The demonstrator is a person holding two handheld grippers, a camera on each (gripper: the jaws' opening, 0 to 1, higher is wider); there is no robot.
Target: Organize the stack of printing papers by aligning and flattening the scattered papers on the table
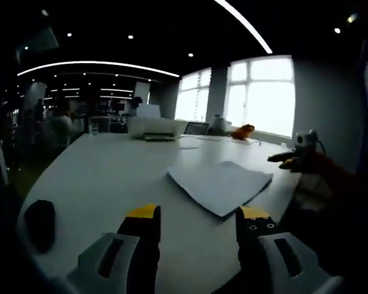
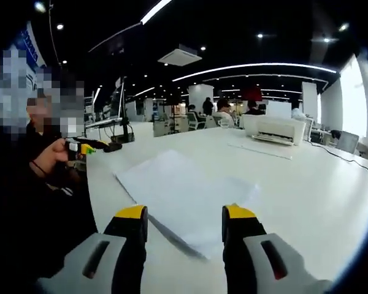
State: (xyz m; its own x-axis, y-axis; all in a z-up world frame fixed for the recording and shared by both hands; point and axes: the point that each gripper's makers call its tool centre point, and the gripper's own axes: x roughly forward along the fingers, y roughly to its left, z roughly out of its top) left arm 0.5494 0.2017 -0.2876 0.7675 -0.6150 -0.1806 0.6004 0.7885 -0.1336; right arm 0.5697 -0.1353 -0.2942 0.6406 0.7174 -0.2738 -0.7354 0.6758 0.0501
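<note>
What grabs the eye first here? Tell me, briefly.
The stack of papers lies loosely fanned on the white table, just ahead of the open right gripper. In the left gripper view, the same papers sit beyond the open left gripper. A white printer stands farther back on the table.

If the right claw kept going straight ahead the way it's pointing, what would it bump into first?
Most likely the stack of papers. The right claw is open, with its jaws rising on either side of the stack's near corner, so that would come first. The white table lies beyond. Depth is hard to judge here.
</note>
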